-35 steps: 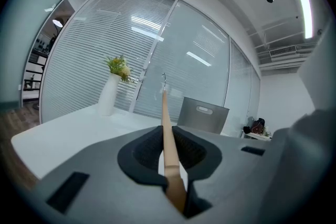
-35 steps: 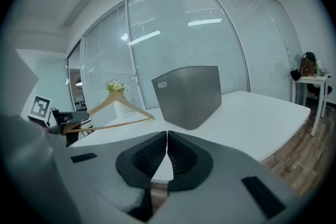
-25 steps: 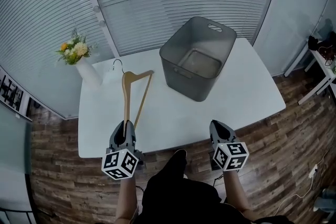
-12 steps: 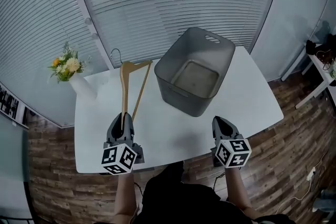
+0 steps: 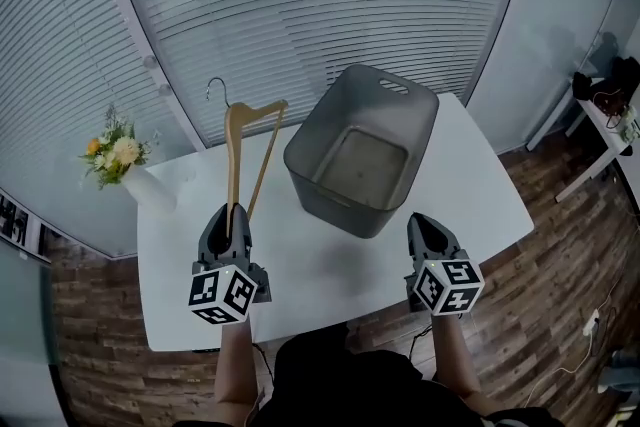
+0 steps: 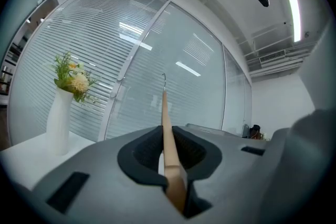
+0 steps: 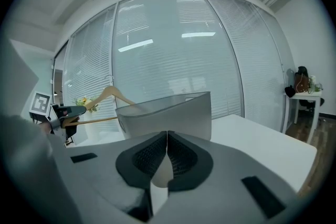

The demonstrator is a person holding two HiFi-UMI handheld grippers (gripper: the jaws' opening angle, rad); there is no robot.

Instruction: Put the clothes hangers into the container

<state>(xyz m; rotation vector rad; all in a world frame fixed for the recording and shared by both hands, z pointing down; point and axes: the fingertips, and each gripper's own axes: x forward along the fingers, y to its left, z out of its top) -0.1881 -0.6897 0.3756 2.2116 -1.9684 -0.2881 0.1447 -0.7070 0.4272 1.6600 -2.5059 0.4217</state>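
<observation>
A wooden clothes hanger (image 5: 238,155) with a metal hook is held up off the white table (image 5: 470,175), its end clamped in my left gripper (image 5: 230,220). In the left gripper view the hanger's wood (image 6: 169,149) runs straight out between the pads. The grey plastic container (image 5: 360,150) stands empty on the table, to the right of the hanger. My right gripper (image 5: 422,230) hovers in front of the container, near the table's front edge, its jaws closed together with nothing between them. From the right gripper view the container (image 7: 168,113) and the hanger (image 7: 107,94) lie ahead.
A white vase with flowers (image 5: 125,170) stands at the table's left back corner. Slatted glass walls rise right behind the table. A small side table with dark items (image 5: 610,100) stands at the far right on the wooden floor.
Both grippers have risen and moved forward toward the container. The hanger has lifted off the table with the left gripper, its hook now up against the blinds.
</observation>
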